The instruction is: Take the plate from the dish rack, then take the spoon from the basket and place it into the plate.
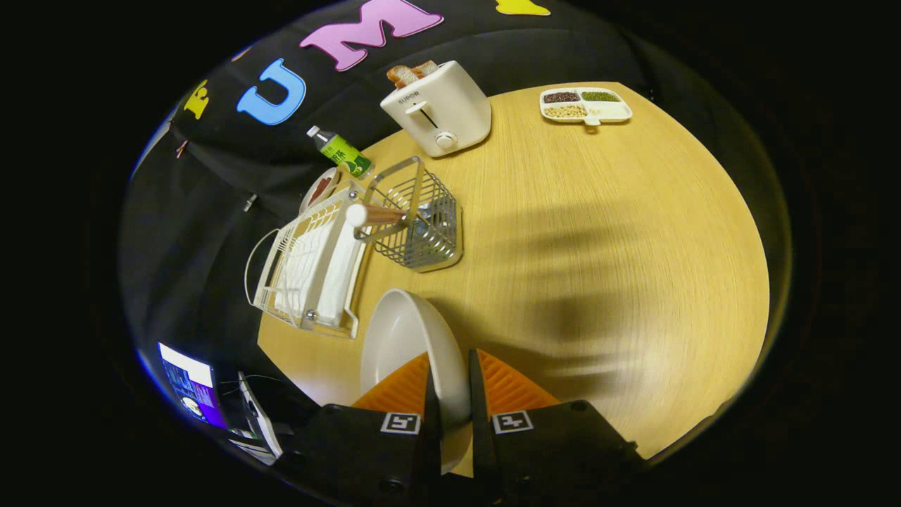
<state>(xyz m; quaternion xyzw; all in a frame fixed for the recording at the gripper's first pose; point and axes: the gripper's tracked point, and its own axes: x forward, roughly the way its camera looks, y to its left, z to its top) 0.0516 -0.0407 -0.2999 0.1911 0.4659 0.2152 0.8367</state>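
Clamped on the rim of a white plate [412, 338], the jaws of the hand-held gripper [450, 394] are pressing it from both sides, one finger on the inner face and one on the outer. That plate is tilting up on edge above the wooden surface [598, 232], already clear of the dish rack [310, 271], which is sitting just beyond it, close to the surface's edge. By the look of it, the first step is nearing its end: the plate is out and waiting to be set down. The next move is likely calling for levelling the plate, lowering it onto a bare patch of the surface, and letting go before turning toward the spoon.

Just past the rack, a wire basket [415, 218] is holding the spoon [376, 215], whose wooden handle with a pale tip is leaning out over the basket's rim toward the rack. Further on, a green bottle [341, 151] is lying beside a small dish [320, 189]. A toaster [438, 107] with bread in its slots is standing beyond, and a divided tray [586, 105] of beans is resting at the far side.
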